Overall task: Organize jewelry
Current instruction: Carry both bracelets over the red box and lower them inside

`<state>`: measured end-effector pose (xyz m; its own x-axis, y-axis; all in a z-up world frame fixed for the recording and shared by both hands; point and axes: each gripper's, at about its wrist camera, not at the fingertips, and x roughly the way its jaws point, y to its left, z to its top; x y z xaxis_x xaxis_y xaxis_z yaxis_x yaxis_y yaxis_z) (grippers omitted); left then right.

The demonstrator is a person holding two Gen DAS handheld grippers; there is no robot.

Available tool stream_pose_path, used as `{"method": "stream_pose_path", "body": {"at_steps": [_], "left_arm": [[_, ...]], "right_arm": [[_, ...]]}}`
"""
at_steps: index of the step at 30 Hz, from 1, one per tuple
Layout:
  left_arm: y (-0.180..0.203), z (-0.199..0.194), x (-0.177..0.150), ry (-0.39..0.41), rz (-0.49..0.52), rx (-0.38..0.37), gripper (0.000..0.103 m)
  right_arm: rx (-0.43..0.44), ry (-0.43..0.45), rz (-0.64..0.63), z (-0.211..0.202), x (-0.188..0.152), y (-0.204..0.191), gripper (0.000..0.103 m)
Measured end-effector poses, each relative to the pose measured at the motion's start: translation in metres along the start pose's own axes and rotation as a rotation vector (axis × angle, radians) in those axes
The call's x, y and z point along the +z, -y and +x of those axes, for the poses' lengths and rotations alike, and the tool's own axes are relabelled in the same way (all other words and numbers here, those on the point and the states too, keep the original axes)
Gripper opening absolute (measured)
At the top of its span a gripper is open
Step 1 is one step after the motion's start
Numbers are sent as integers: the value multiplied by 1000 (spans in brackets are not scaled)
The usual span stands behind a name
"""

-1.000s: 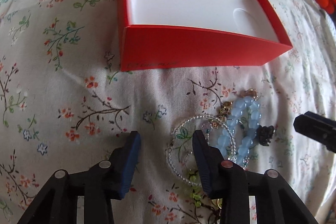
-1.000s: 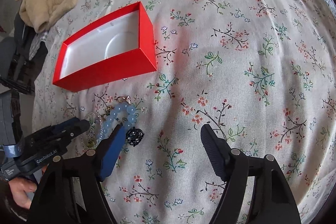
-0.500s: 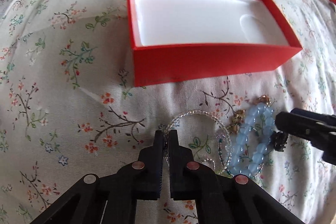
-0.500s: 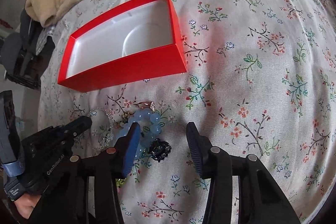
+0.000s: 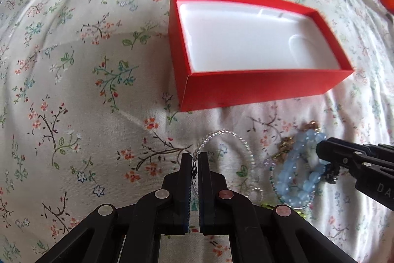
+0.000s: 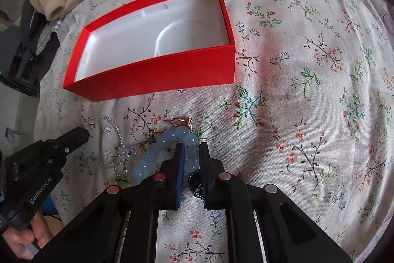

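The left gripper point(image 5: 195, 159) is clamped on a clear beaded bracelet point(image 5: 227, 137); the right gripper point(image 6: 191, 152), its jaws just closing, pinches a pale blue bead bracelet point(image 6: 170, 139). Both pieces lie in a jewelry heap on a floral bedspread point(image 6: 307, 65), just in front of an open red box point(image 6: 157, 75) with a white liner.

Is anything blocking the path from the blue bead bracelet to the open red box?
Nothing visible: only bare floral cloth and a small gold ring lie between the blue bead bracelet, pinched by the right gripper, and the red box.
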<state>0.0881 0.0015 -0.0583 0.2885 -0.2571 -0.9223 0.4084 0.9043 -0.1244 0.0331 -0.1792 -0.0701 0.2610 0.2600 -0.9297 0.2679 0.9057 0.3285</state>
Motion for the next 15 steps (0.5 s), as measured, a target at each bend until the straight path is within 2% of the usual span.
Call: {"method": "stream_pose_path", "body": {"at_steps": [15], "left_arm": [[14,-60,16,170,-17,-108,0]], "right_arm": [[86,161,-20,-73,0,-16,12]]}}
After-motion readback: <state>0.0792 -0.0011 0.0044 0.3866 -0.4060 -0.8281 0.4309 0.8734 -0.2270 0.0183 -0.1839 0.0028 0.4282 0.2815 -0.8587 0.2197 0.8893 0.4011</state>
